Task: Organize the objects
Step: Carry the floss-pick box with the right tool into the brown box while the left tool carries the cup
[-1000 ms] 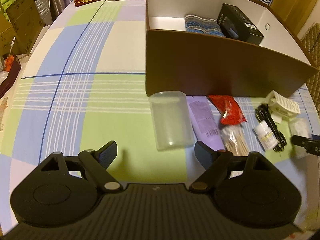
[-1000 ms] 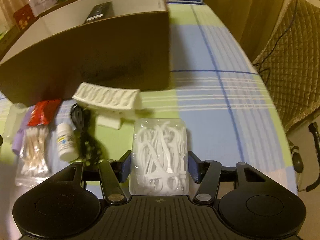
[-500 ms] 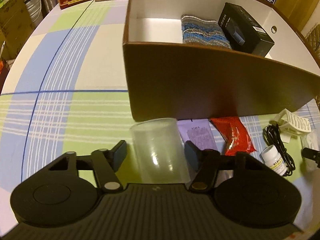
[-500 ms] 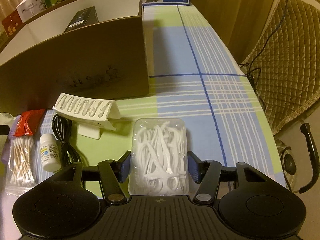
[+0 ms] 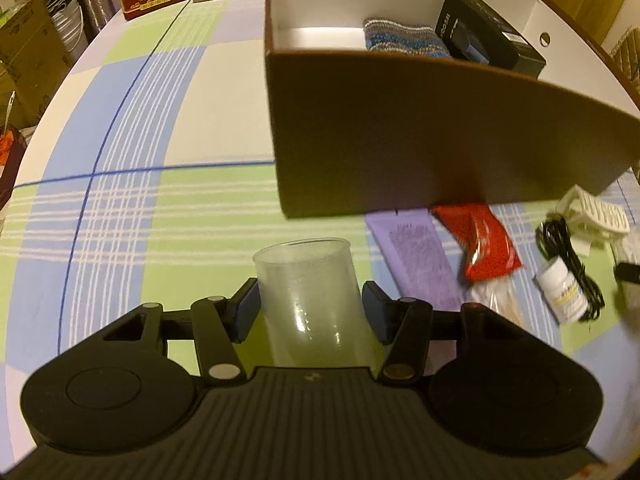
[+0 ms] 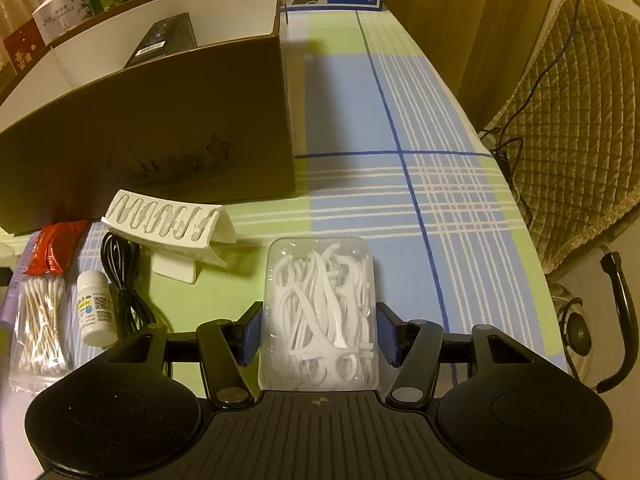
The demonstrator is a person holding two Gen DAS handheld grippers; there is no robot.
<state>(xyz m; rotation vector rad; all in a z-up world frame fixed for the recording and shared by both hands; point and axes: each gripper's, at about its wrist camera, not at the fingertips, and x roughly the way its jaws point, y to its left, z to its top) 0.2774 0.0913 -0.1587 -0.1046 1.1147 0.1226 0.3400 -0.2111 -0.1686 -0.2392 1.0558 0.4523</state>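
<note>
Your left gripper has its fingers pressed against both sides of the translucent cup, which sits between them with its open mouth pointing away from you; it looks grasped, though I cannot tell whether it has left the worktop. Your right gripper has its fingers around the clear box of floss picks, the blue pads at or very near its two long sides; whether they actually clamp it I cannot tell.

Ahead of both sets of fingers stands the brown cardboard box, the likely destination. Inside it already lie a striped knitted cloth and a black carton, so I judge the sorting begun but far from finished.

Still out on the worktop, beyond and to the right of your left fingers: a purple sachet, a red packet, a bag of cotton swabs, a small white bottle, a coiled black cable and a white slotted clip. In the right view these lie to the left of your fingers, close against the box's front wall.

So two items are in, two are in hand, and six wait. Both held pieces have yet to clear the box's front wall.
</note>
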